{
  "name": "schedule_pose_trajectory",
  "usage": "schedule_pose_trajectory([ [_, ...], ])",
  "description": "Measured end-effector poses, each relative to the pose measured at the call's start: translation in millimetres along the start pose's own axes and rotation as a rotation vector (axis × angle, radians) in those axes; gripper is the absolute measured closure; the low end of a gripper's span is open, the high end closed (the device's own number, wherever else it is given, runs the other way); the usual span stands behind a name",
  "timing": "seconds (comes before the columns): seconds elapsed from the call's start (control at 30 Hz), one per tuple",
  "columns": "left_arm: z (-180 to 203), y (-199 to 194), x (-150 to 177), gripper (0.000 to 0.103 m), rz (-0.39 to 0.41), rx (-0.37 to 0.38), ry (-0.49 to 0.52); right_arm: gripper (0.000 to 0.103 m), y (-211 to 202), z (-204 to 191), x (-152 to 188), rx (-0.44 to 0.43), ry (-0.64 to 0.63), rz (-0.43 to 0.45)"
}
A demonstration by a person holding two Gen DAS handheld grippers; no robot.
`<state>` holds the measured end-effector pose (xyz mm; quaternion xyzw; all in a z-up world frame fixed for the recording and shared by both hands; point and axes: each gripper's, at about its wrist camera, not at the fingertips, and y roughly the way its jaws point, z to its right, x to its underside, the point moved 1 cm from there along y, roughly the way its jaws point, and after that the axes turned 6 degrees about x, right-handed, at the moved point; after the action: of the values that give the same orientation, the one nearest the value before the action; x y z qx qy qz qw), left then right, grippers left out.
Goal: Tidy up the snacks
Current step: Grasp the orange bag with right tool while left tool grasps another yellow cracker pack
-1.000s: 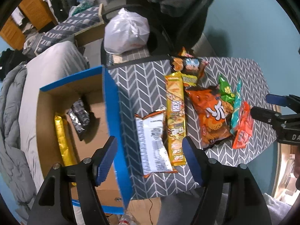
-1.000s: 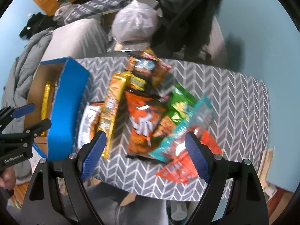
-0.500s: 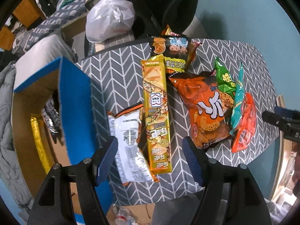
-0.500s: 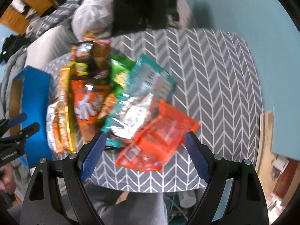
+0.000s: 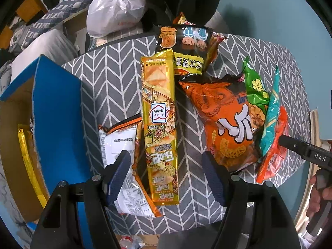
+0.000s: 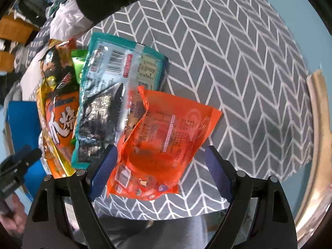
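Observation:
Several snack packs lie on the grey chevron table (image 5: 116, 87). My left gripper (image 5: 166, 176) is open above the near end of a long yellow cracker pack (image 5: 160, 120), with a white pack (image 5: 124, 166) at its left finger. A large orange bag (image 5: 224, 122), a green bag (image 5: 255, 87), a teal pack (image 5: 269, 120) and a red-orange pack (image 5: 274, 155) lie to the right. My right gripper (image 6: 160, 174) is open, its fingers either side of the red-orange pack (image 6: 166, 145), beside the teal pack (image 6: 116, 91).
A blue cardboard box (image 5: 56, 120) stands open at the table's left edge, with a gold pack (image 5: 27, 155) inside. A dark snack bag (image 5: 186, 47) lies at the table's far side. A white plastic bag (image 5: 116, 8) and a chair stand behind. The wall is teal.
Both grippers have moved in lower and closer to the snacks. The left shifted right from the box to over the yellow pack; the right shifted right onto the red-orange pack.

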<state>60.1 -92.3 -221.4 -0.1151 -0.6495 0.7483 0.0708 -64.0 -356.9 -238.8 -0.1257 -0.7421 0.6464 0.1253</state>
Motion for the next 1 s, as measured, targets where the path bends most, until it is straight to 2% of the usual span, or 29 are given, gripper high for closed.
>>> schedule_pose_trajectory([
  [0.33,-12.2,29.5,-0.4,0.031,-0.041,0.02,-0.07,0.017,28.4,-9.0,-4.4,0.026,-0.01,-0.023],
  [0.4,-14.0,35.1,-1.3,0.031,-0.053,0.03,-0.082,0.026,31.0,-15.6,-5.5,0.038,-0.036,-0.016],
  [0.53,-16.3,45.9,-3.8,0.031,-0.065,0.037,-0.082,0.029,42.0,-30.2,-6.9,0.093,-0.114,-0.012],
  [0.67,-11.6,58.8,-7.5,0.031,-0.079,0.024,-0.072,0.035,42.1,-37.9,-6.4,0.217,-0.203,0.02],
  [0.77,-10.4,67.3,-11.6,0.031,-0.086,0.017,-0.064,0.034,43.8,-36.7,-5.6,0.242,-0.221,0.026],
  [0.97,-7.9,84.0,-19.1,0.031,-0.091,-0.005,-0.036,0.029,44.1,-18.7,-14.7,0.225,-0.194,0.034],
  [1.0,-6.9,86.4,-19.9,0.038,-0.094,-0.008,-0.03,0.029,45.5,-16.1,-17.4,0.226,-0.194,0.035],
])
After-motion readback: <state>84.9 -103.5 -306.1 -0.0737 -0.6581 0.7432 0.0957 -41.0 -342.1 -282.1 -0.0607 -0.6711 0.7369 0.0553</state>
